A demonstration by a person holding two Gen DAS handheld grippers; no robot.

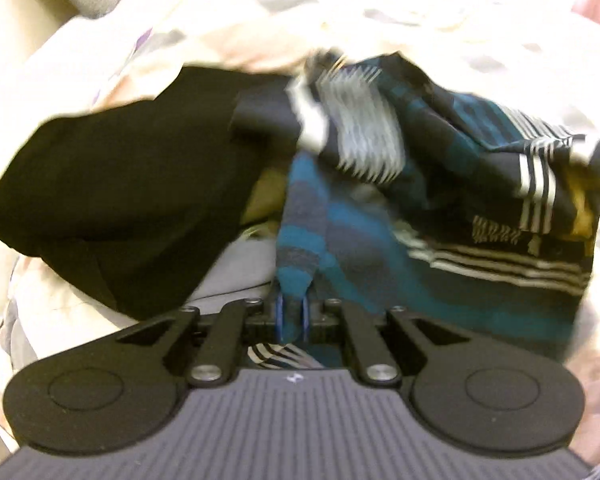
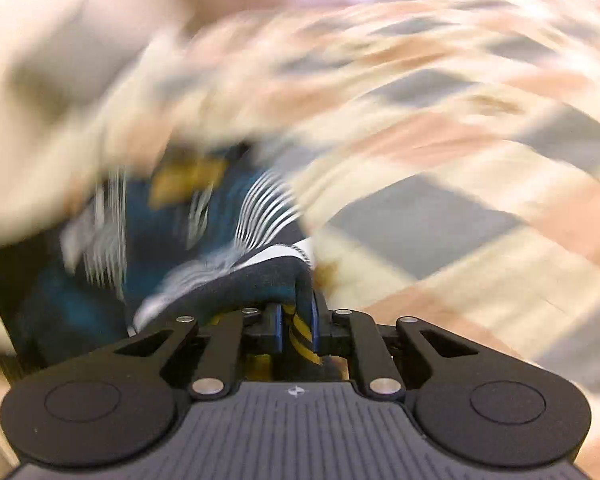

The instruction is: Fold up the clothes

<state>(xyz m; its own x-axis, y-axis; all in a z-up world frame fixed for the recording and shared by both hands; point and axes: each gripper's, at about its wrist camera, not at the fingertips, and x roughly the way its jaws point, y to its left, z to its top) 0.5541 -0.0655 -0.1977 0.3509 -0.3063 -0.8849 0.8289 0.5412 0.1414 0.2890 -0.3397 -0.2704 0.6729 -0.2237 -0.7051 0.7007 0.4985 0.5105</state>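
The striped teal garment [image 1: 340,216] lies crumpled on the checked bedspread [image 2: 440,216], right of a black garment [image 1: 112,184]. My left gripper [image 1: 293,316] and right gripper [image 2: 298,326], 2 clamps, each pinch an edge; folding looks barely begun.

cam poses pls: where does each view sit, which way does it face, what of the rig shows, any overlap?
Left wrist: sits on the left claw, looking steeply down its fingers at the striped blue garment it pinches, a black garment beside it; only the claw's own linkage shows.
Right wrist: sits on the right claw, angled down, heavily blurred, over a checked bedcover; claw linkage only.
Shared: the striped garment, clamped by both claws, and the bedcover.
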